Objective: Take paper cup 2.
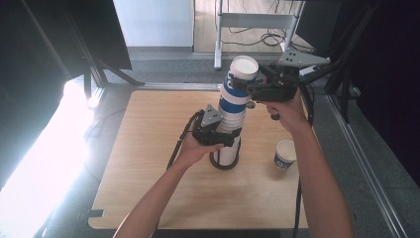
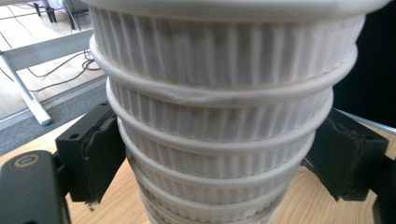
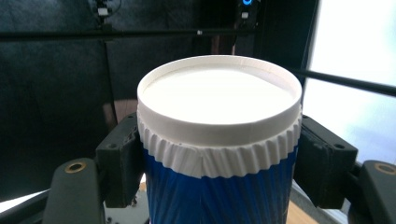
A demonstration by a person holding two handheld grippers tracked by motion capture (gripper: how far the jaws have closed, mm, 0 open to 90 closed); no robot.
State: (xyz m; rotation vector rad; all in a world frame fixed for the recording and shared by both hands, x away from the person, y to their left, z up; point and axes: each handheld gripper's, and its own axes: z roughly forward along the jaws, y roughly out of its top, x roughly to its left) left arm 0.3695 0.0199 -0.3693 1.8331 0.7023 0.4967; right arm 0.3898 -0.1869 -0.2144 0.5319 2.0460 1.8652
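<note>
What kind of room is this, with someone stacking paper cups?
Probably a lab or recording studio, not a home: a bare wooden table hemmed in by dark curtains, loose cables on the floor behind, and a metal-framed desk beyond.

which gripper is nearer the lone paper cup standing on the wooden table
Left. The left gripper clamps the stack's base beside the lone paper cup; the right gripper grips the stack's top, higher up.

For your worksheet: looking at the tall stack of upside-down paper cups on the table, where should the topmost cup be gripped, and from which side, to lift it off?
Grip the top cup across its ribbed wall just under the white base, coming in level from the side, as the right hand-held gripper does. The round, tapered wall suits opposing jaws. The left hand-held gripper steadies the stack lower down.
</note>
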